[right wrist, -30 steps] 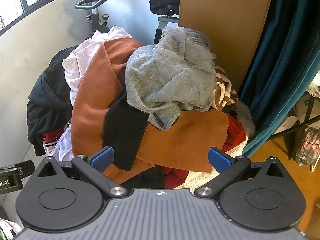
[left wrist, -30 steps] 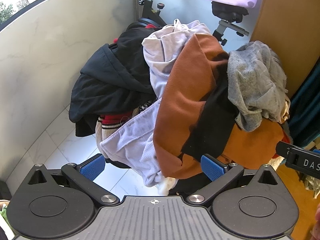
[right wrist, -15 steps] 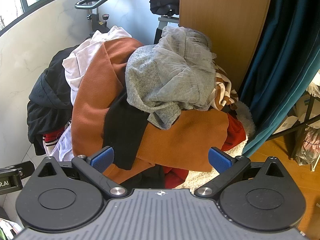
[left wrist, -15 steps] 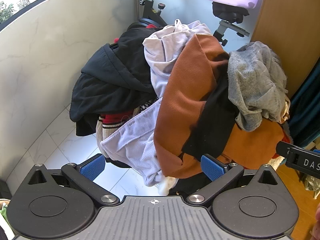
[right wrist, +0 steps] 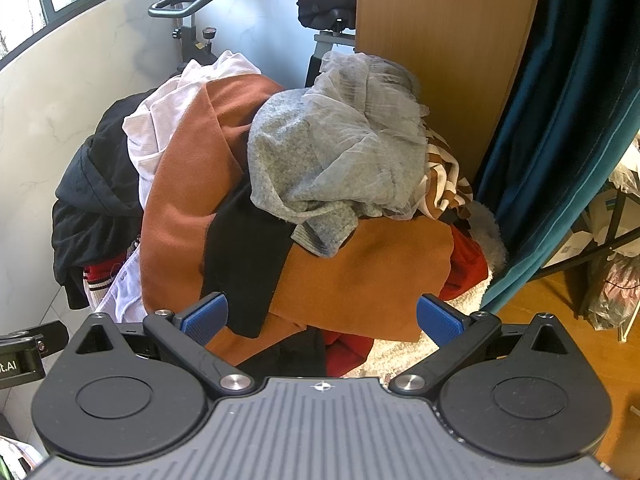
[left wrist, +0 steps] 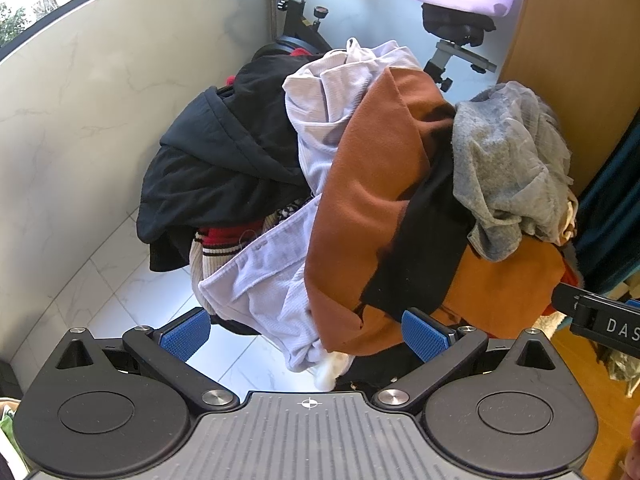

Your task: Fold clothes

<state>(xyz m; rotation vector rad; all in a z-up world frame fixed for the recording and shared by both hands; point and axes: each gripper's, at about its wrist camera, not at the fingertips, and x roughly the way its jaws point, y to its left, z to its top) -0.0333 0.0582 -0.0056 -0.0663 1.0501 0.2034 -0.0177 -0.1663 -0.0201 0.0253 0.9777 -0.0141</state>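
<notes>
A tall heap of clothes fills both views. On top lies a grey knit garment, over a rust-orange garment with a black strip. A pale lilac shirt and a black jacket hang on the left side. My left gripper is open, just short of the lilac shirt's hanging hem. My right gripper is open in front of the orange garment, touching nothing.
An exercise bike stands behind the heap by a marble wall. A wooden panel and a teal curtain close off the right. White tiled floor lies at lower left, wooden floor at right.
Almost nothing differs; the left view has crept very slightly nearer the heap. Both grippers stay open.
</notes>
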